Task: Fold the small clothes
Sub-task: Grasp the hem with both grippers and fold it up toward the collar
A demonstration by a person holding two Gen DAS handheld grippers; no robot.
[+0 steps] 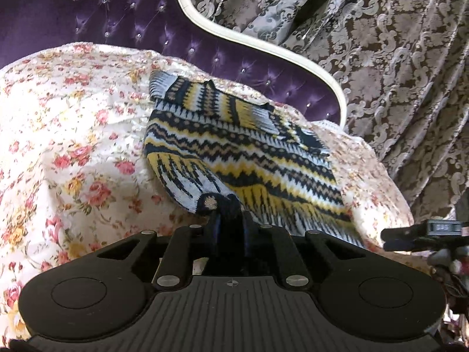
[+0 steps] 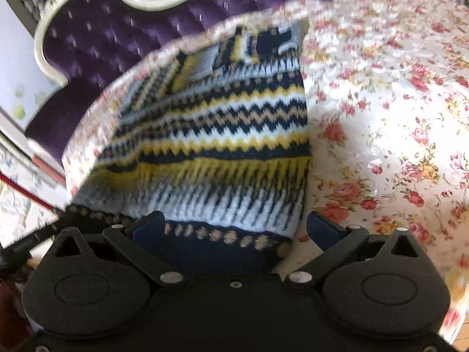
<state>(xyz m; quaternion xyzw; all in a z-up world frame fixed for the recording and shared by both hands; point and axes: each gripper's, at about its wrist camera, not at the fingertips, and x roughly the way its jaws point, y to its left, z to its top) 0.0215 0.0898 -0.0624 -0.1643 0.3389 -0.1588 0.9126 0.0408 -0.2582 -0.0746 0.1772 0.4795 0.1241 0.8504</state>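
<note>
A small knitted sweater [image 1: 243, 146] with navy, yellow, white and tan zigzag bands lies on a floral bedspread [image 1: 67, 146]. My left gripper [image 1: 230, 214] is shut on the sweater's near hem corner and lifts it slightly. In the right wrist view the sweater [image 2: 219, 123] fills the middle. My right gripper [image 2: 234, 226] is open, and its blue fingertips [image 2: 319, 228] stand on either side of the navy hem band. That view is blurred by motion.
A purple tufted headboard [image 1: 123, 20] with a cream frame stands behind the bed, and it also shows in the right wrist view [image 2: 96, 44]. Patterned grey-brown curtains [image 1: 395, 58] hang at the right. The other gripper's body [image 1: 422, 234] shows at the right edge.
</note>
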